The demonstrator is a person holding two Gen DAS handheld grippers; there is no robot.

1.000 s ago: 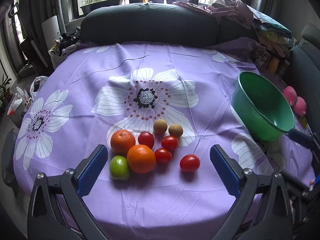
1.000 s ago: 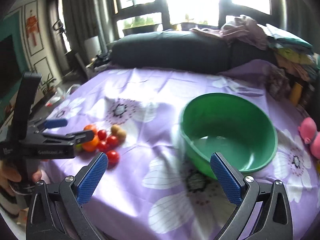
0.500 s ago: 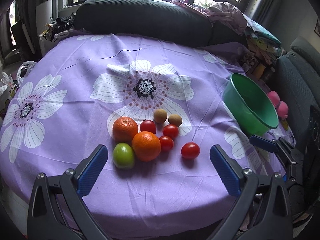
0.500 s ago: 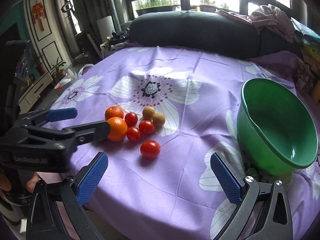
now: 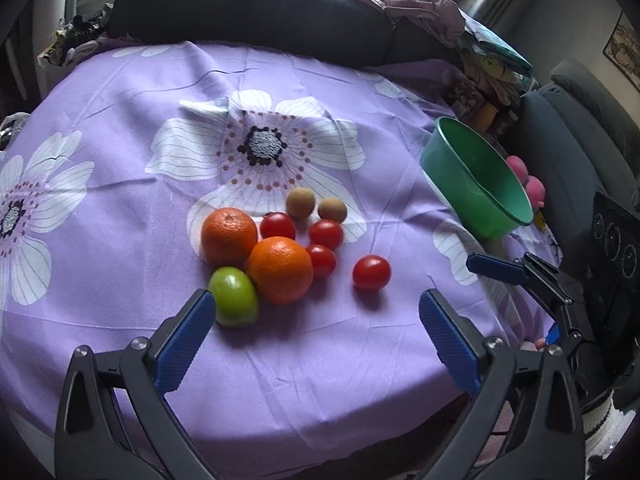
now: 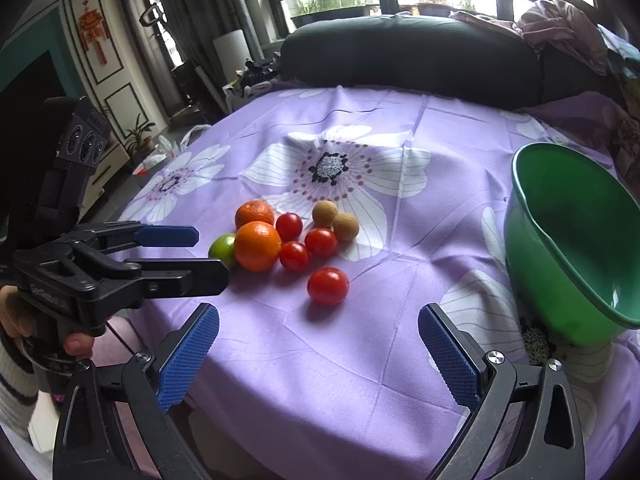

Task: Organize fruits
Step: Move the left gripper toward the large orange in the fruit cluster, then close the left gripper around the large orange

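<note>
A cluster of fruit lies on the purple flowered tablecloth (image 5: 120, 128): two oranges (image 5: 280, 270) (image 5: 229, 235), a green fruit (image 5: 234, 296), several red tomatoes with one apart (image 5: 371, 273), and two brown round fruits (image 5: 300, 202). A green bowl (image 5: 476, 184) stands empty at the right. My left gripper (image 5: 316, 336) is open and empty just short of the cluster. My right gripper (image 6: 318, 346) is open and empty, just short of the lone tomato (image 6: 328, 286); the bowl (image 6: 568, 236) is at its right. The left gripper also shows in the right wrist view (image 6: 188, 254).
A dark sofa (image 5: 256, 12) runs behind the table, with piled clothes (image 5: 424, 8) at its right end. Pink toys (image 5: 528, 180) lie beyond the bowl. The table's front edge drops off just under both grippers.
Both grippers have moved closer to the fruit cluster. The right gripper has swung left from the bowl toward the tomatoes. The fruit and bowl have not moved.
</note>
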